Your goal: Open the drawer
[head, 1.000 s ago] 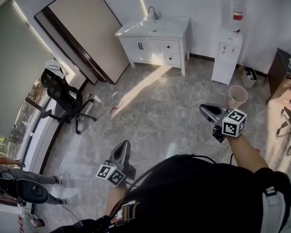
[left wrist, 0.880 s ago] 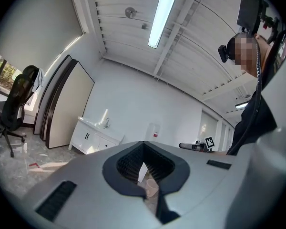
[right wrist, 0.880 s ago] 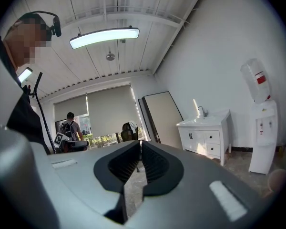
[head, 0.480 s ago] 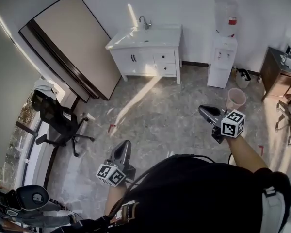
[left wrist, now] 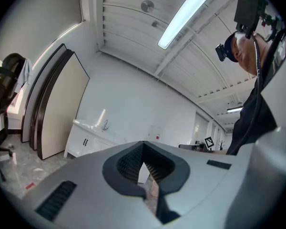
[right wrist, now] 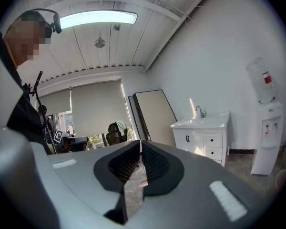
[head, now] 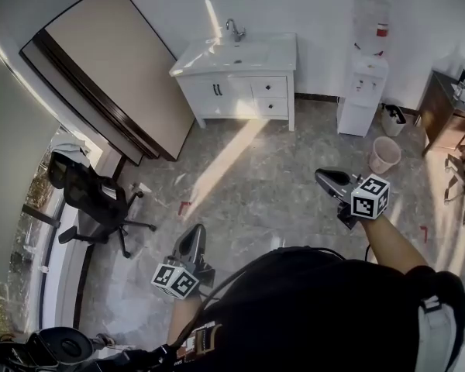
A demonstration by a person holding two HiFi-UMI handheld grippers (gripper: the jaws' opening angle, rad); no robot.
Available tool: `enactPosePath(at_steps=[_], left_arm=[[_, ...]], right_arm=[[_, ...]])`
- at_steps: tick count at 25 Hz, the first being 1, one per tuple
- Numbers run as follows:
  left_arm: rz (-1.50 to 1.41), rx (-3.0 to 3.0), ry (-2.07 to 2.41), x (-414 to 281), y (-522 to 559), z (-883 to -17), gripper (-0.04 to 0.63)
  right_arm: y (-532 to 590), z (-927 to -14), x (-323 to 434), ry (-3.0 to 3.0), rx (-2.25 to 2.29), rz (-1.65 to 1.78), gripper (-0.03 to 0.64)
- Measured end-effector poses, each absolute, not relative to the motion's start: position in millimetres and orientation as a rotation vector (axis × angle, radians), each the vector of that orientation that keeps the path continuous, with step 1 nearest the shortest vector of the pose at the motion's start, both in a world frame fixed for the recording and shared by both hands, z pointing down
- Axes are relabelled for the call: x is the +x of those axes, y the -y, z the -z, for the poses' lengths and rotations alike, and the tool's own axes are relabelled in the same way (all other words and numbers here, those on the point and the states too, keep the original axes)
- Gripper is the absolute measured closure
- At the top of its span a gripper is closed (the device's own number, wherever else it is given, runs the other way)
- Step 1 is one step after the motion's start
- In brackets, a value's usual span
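Left gripper (head: 194, 232) and right gripper (head: 322, 177) are held out level, forearms extended, both closed and empty, pointed toward the distant white drawer cabinet (head: 252, 95).

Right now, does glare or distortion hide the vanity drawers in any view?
Head view: a sun streak crosses the floor and washes the vanity front, drawers legible. Right gripper view: fisheye bending, dark corners, vanity sharp. Left gripper view: ceiling lamp glares; vanity small.
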State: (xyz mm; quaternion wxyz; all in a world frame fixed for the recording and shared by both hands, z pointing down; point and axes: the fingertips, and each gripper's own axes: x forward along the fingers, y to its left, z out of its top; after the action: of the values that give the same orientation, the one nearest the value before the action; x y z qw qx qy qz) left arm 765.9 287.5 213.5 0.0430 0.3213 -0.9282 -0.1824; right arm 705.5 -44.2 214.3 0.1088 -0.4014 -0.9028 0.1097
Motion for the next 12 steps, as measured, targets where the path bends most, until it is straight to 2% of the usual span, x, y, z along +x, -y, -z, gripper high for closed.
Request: enactPosePath(at_steps=[12], left_arm=[[0.54, 0.835, 2.874, 658, -275, -226, 0.604]], right_arm=[[48, -239, 572, 2.566, -1.295, -0.347, 0.626]])
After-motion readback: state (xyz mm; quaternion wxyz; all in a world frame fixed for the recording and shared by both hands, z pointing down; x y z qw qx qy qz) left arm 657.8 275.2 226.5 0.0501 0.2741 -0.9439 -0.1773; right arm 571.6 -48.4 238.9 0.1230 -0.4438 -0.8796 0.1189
